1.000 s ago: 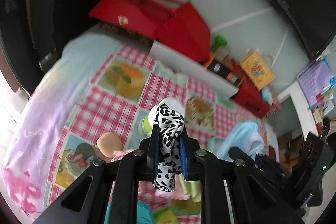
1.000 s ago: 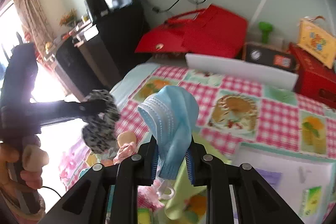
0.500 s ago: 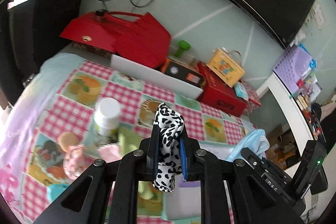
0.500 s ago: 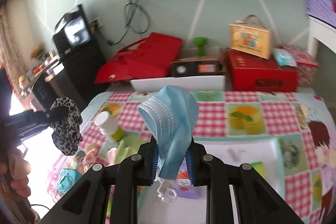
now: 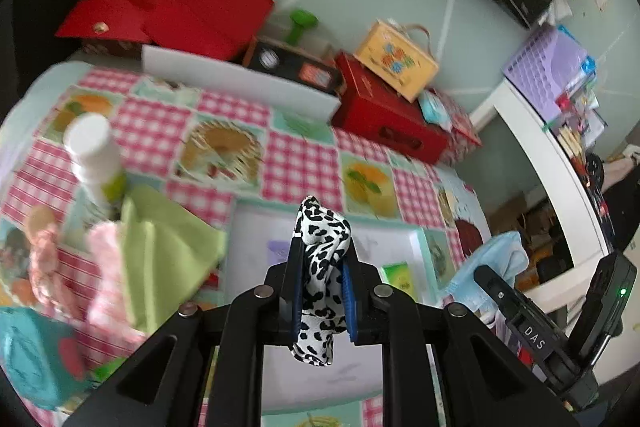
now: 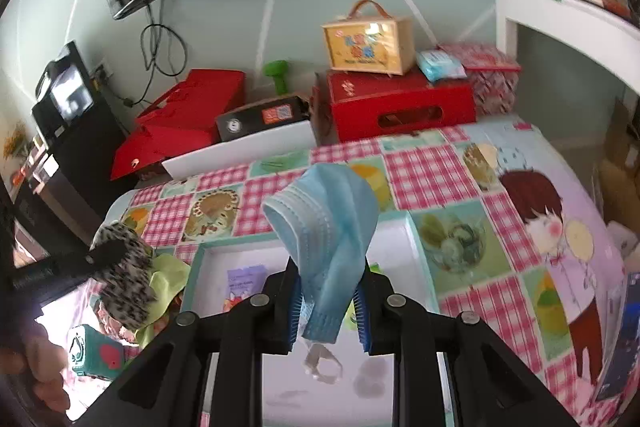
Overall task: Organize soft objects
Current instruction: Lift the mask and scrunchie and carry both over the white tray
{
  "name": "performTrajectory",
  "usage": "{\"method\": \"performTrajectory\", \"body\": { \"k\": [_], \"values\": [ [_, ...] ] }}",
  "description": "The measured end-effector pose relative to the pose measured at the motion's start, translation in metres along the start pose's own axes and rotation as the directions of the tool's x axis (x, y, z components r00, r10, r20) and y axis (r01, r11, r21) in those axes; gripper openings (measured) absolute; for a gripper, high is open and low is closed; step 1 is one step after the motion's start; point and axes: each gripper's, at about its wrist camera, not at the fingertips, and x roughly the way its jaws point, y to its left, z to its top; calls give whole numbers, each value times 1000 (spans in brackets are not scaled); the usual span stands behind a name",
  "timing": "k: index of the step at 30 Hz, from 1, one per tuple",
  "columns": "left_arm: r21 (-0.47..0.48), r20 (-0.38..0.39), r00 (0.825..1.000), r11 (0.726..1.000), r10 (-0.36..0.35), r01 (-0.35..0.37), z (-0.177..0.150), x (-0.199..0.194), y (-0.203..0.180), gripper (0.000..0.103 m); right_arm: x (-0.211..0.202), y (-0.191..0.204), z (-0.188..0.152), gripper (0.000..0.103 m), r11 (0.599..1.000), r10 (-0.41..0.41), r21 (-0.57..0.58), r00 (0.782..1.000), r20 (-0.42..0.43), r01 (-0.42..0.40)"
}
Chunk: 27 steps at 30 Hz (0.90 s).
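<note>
Black-and-white spotted fabric, a scrunchie (image 5: 322, 259), sits clamped in my left gripper (image 5: 322, 287), raised above the white tray (image 5: 400, 239) on the checked tablecloth (image 5: 296, 163). My right gripper (image 6: 328, 303) is clenched on a blue face mask (image 6: 328, 223), also over the tray, with its ear loop dangling below the jaws. Left of the tray I note a green cloth (image 5: 164, 251), pink fabric (image 5: 102, 267) and a white-capped bottle (image 5: 94, 159). Red boxes (image 6: 400, 99) stand at the far edge.
</note>
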Motion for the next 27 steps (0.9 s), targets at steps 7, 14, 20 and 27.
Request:
{"method": "performTrajectory", "body": {
  "k": [7,14,20,27],
  "values": [
    [-4,-58,998,1000,15,-15,-20,25,-16,17,5,-11,-13,25,998,-59,-17,997,-58,59],
    [8,-136,990,1000,29,-29,-44,54,-19,17,26,-16,-35,25,994,-105,-23,979,-177,103],
    [22,-208,977,999,47,-43,-59,80,-19,17,52,-24,-52,26,990,-139,-31,948,-287,136],
    [32,-251,965,997,75,-69,-67,94,-16,17,69,-31,-65,26,990,-141,-29,924,-356,140]
  ]
}}
